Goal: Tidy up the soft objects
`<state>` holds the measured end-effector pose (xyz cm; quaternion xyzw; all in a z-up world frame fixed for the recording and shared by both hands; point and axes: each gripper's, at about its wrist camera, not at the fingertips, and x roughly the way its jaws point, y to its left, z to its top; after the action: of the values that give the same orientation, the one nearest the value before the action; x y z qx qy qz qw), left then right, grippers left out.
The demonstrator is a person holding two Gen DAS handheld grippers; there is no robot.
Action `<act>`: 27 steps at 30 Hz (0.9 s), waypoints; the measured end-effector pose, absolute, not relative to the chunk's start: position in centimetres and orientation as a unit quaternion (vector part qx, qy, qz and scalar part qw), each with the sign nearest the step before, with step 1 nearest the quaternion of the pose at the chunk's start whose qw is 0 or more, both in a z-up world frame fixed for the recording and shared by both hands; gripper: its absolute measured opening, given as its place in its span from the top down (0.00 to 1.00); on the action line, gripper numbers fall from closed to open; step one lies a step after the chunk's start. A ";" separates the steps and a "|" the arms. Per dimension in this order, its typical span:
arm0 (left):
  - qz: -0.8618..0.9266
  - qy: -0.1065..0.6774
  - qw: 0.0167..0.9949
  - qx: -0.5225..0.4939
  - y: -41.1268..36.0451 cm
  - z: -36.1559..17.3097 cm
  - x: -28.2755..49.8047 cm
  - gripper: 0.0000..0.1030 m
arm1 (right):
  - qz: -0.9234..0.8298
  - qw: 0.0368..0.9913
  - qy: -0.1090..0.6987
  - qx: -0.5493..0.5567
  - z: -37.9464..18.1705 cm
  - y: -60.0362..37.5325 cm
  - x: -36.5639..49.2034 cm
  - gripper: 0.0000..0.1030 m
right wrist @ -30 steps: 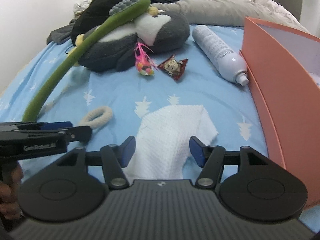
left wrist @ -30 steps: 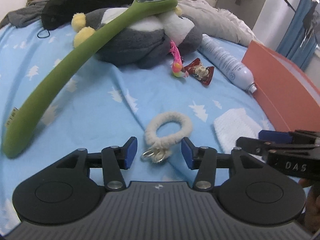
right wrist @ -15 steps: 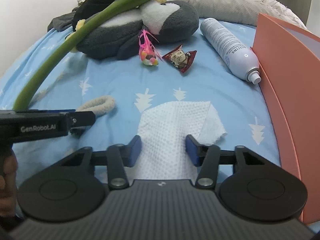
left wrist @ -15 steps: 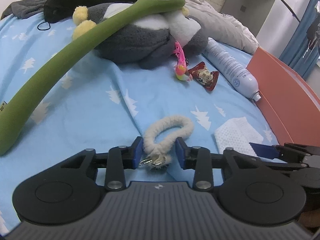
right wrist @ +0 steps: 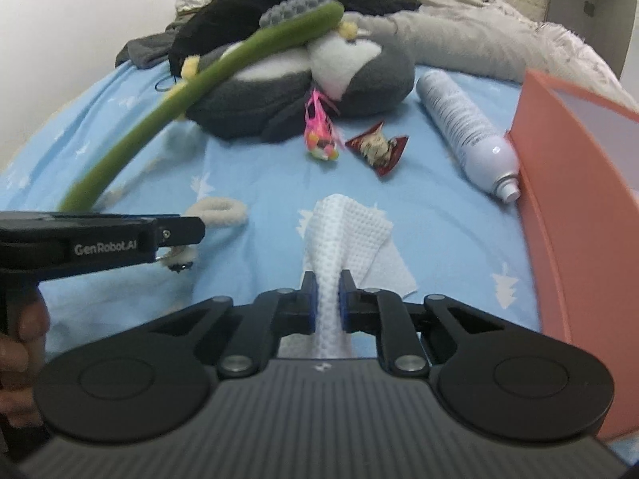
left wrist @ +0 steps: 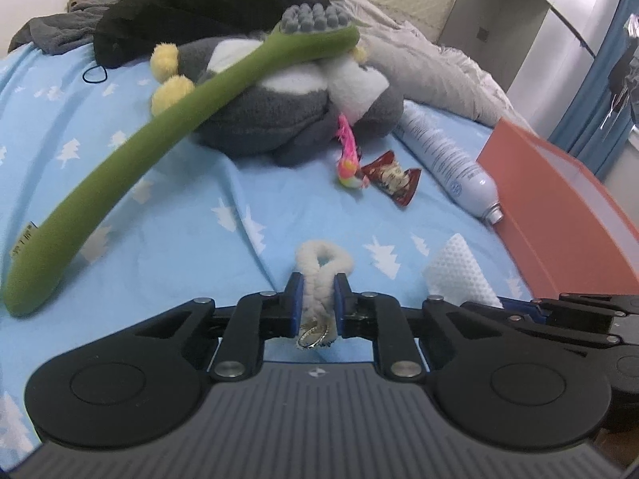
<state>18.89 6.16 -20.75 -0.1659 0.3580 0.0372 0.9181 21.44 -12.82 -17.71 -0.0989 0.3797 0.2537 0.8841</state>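
Two grips are on at once. The left gripper has its jaws pinched onto the fluffy white loop, squeezing the ring flat near the end where small metal rings dangle, while the far end of the loop rests on the blue bedsheet. The right gripper has its jaws closed narrow on a bunched ridge of the white waffle cloth, the rest of it spread on the sheet just beside the orange box.

Both things look featherlight and limp, so I'd expect them to sag and trail once lifted. The loop seems safest held by its plush band, not the metal bits, which could slip. The cloth, taken at one fold, will probably hang long and may drag over the box wall. The grey plush penguin sits well apart, under the green massager.
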 end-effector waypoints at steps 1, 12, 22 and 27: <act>0.037 0.356 0.918 -0.168 6.1 -20.4 18.6 0.82 | 0.254 0.885 0.379 -0.095 -17.3 -13.0 21.2 0.86; 0.029 0.352 0.918 -0.179 6.1 -16.6 15.6 0.82 | 0.245 0.887 0.387 -0.065 -14.1 -13.3 18.6 0.86; 0.005 0.356 0.918 -0.173 6.1 -12.6 14.1 0.82 | 0.221 0.901 0.372 -0.042 -10.4 -13.7 16.5 0.86; -0.013 0.358 0.919 -0.165 5.6 -10.6 13.2 0.82 | 0.210 0.902 0.378 -0.022 -9.1 -14.3 15.2 0.86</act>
<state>13.23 5.62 -10.64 -0.1647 0.3581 -0.0133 0.9189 15.19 -14.32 -9.07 -0.0222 0.3777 0.2099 0.9016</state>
